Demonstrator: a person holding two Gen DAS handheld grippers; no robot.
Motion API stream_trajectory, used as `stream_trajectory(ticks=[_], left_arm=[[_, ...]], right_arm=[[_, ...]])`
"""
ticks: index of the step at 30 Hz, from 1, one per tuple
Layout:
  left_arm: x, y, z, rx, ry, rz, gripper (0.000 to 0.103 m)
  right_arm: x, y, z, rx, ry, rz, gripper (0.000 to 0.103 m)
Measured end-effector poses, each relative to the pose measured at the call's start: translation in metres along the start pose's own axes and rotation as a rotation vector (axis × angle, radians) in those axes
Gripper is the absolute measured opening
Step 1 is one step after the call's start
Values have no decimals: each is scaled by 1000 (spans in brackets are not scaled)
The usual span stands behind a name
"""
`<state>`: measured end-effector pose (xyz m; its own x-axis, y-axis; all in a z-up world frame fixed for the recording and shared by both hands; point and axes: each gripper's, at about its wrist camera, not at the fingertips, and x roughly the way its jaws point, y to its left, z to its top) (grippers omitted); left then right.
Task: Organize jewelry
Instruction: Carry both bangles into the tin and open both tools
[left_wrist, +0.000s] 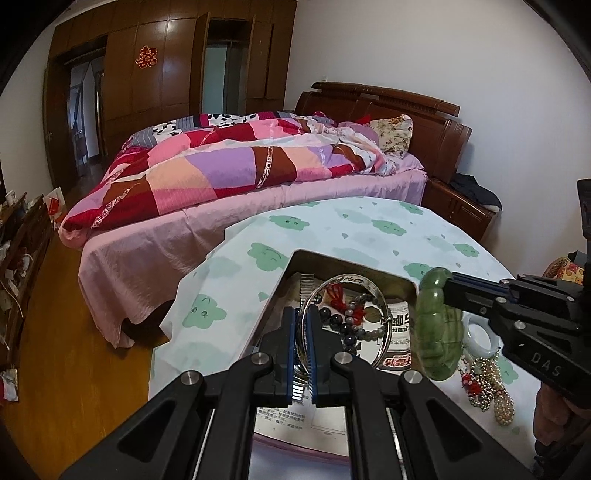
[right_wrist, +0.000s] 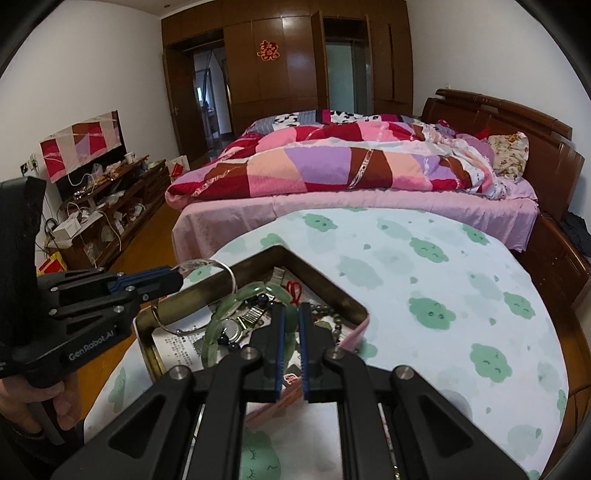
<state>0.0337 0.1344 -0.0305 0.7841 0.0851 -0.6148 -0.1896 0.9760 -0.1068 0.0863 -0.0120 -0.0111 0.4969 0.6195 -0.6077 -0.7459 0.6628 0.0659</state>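
An open metal tin sits on the cloud-print tablecloth and holds beaded bracelets, a red tassel charm and a watch. My left gripper is shut on a thin silver bangle and holds it over the tin. My right gripper is shut on a green jade bangle, also held over the tin.
A white bangle, bead strings and a pearl piece lie on the cloth right of the tin. A bed with a patchwork quilt stands behind the table. A cluttered TV stand lines the left wall.
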Motion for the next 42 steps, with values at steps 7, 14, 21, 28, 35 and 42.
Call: stream_trajectory(ticks=[7,14,21,28,35,42], left_arm=[[9,5,-3,-13,21,0,5],[18,3,-8,-8,46,1,5],[24,3,-12,-7,63,4,5],[28,4,-13,-8,76,5,5],[31,2,-15,-3,86,6,5],[33,0,-16,5,93,10,6]], right_arm=[[17,6,-3,-9,39,2,9],[26,5,-10,-4,73,0,9],[31,2,-14,1,91,-3,9],[37,3,-16,4,104,-8,9],[41,0,-18,8,114,-17,9],[43,-3,-21,15,120,-26,10]])
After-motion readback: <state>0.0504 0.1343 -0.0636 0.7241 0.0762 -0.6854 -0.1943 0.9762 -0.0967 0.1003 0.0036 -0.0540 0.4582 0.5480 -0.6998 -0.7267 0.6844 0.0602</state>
